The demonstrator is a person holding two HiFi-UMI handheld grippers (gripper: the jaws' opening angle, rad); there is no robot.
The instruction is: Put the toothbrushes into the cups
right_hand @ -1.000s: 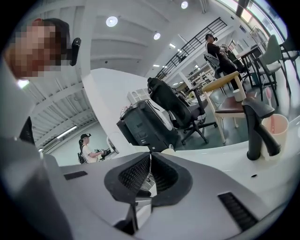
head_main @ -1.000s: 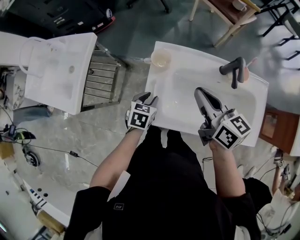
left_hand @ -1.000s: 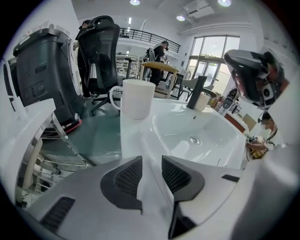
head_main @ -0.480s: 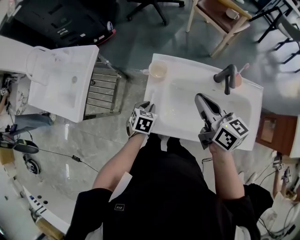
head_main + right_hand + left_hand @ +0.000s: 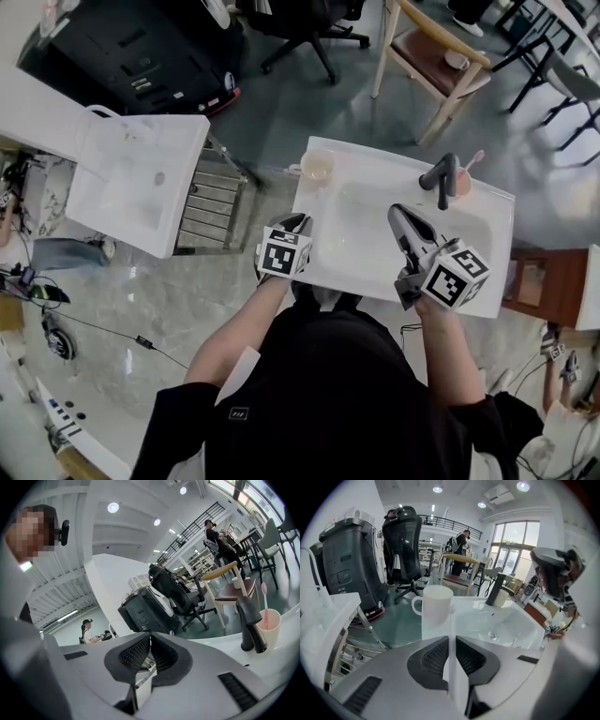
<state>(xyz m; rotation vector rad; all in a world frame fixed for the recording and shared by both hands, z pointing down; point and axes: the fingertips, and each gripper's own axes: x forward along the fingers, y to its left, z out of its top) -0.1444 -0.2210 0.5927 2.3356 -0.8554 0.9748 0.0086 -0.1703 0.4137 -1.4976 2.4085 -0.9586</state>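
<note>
A white sink (image 5: pixel 487 234) carries a white mug (image 5: pixel 318 167) at its far left corner and a pink cup (image 5: pixel 462 180) with a pink toothbrush (image 5: pixel 264 597) beside the black faucet (image 5: pixel 442 175). My left gripper (image 5: pixel 296 223) hangs over the sink's near left edge. Its jaws have just been closing and now pinch a white toothbrush handle (image 5: pixel 457 681), with the mug (image 5: pixel 435 603) straight ahead. My right gripper (image 5: pixel 397 212) hovers over the basin, shut with nothing in it (image 5: pixel 150 639). It points toward the faucet (image 5: pixel 250 623) and pink cup (image 5: pixel 269 627).
A second white sink (image 5: pixel 141 178) and a metal rack (image 5: pixel 208 197) stand to the left. Beyond are a black office chair (image 5: pixel 309 19), a wooden chair (image 5: pixel 436 56) and a black machine (image 5: pixel 122 56). A brown cabinet (image 5: pixel 534 286) flanks the sink's right.
The left jaws have drawn together and that gripper has lifted from the sink's near edge. The right gripper rose a little. The head view has pulled back.
</note>
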